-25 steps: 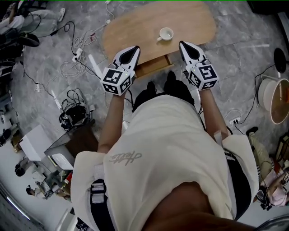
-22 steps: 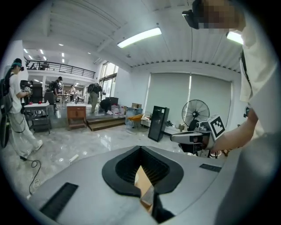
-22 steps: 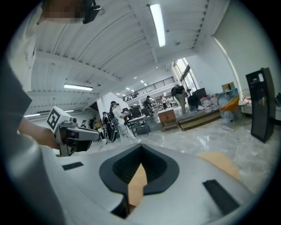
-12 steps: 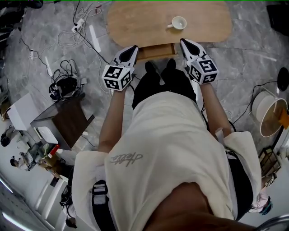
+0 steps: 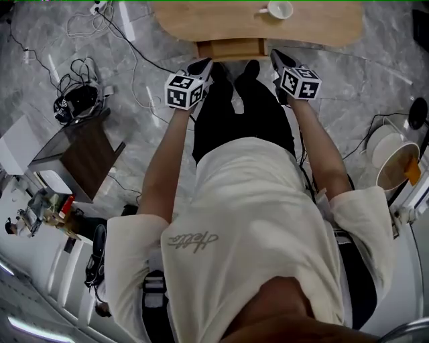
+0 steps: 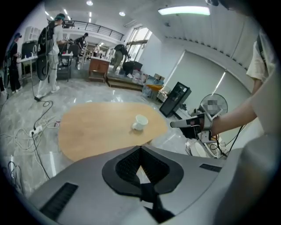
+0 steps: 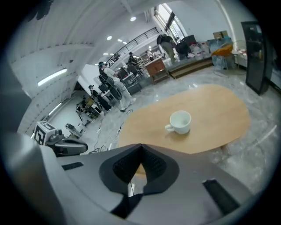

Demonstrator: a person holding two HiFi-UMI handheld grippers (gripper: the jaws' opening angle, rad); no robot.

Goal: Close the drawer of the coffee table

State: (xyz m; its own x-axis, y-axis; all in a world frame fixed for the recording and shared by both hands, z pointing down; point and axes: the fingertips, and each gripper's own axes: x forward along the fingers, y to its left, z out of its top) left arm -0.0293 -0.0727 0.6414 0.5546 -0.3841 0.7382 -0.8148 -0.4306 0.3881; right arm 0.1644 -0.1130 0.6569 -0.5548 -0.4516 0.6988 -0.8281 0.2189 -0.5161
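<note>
A light wooden drawer (image 5: 229, 48) juts from under the oval wooden worktop (image 5: 221, 20), which carries a white ceramic cup (image 5: 278, 9). Flanking the drawer, the left claw (image 5: 201, 65) and right claw (image 5: 278, 59) are both pinched together.

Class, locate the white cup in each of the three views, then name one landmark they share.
Head view: white cup at the top edge, right of centre.
Left gripper view: cup at centre, above the jaws.
Right gripper view: cup right of centre.
Shared landmark: the oval wooden tabletop under it.
</note>
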